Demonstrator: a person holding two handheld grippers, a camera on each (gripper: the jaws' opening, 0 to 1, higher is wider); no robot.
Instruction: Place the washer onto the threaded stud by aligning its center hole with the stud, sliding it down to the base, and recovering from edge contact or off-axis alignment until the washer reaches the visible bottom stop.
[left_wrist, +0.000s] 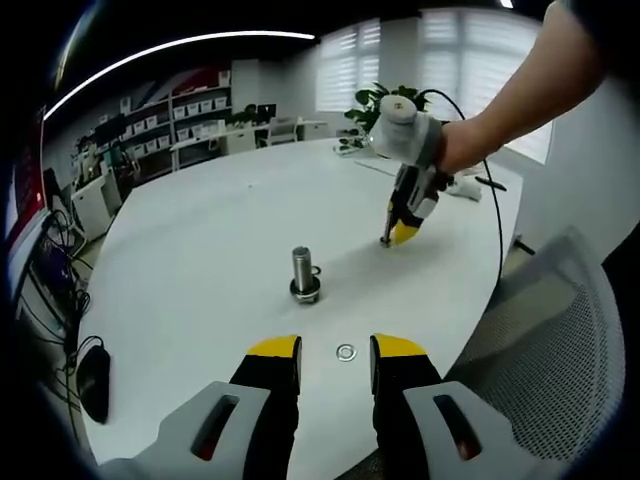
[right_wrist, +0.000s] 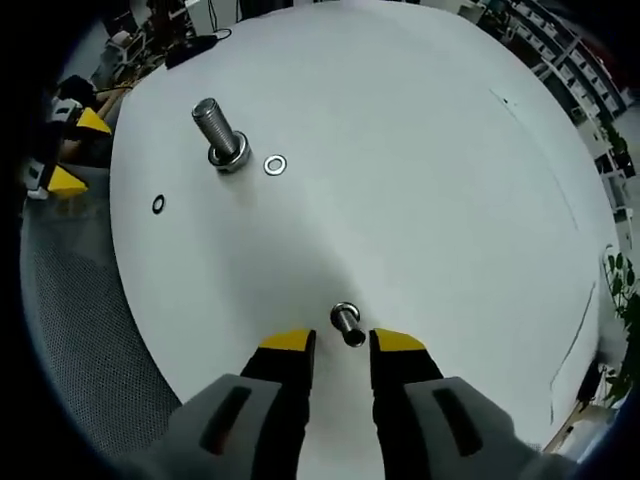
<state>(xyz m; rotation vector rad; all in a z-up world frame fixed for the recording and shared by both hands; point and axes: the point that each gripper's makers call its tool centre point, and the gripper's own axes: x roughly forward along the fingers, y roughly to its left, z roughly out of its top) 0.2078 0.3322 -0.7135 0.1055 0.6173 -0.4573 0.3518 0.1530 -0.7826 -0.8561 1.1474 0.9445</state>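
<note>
An office room with shelves, blinds over the windows and a potted plant (left_wrist: 380, 100) lies behind a large white round table (left_wrist: 220, 220), whose top is wide and mostly bare. In the left gripper view the table's near edge curves from 8 o'clock round to 4 o'clock, with a grey mesh chair (left_wrist: 555, 350) just beyond it at 4 o'clock and a dark computer mouse (left_wrist: 93, 380) close to the rim at 8 o'clock. The threaded stud (left_wrist: 305, 273) stands upright near the middle of that view, with open surface on all sides of it. A washer (left_wrist: 346, 352) lies flat on the table at 6 o'clock, close to the near edge and just ahead of the left gripper (left_wrist: 335, 358), seen in the gap between its yellow-tipped jaws; the jaws stand apart and hold nothing. At 1 o'clock a person's hand holds the right gripper (left_wrist: 398, 232), tips down at the table. In the right gripper view the same stud (right_wrist: 222, 132) stands at 11 o'clock, a second washer (right_wrist: 275, 164) lies flat just beside its base, and the first washer (right_wrist: 158, 204) lies nearer the table edge at 9 o'clock. The right gripper (right_wrist: 340, 345) has its jaws apart, and a small bolt (right_wrist: 348, 325) stands between the tips; I cannot tell whether the jaws touch it. The left gripper's yellow tips (right_wrist: 75, 150) show past the table edge at 10 o'clock. No containers are visible.
</note>
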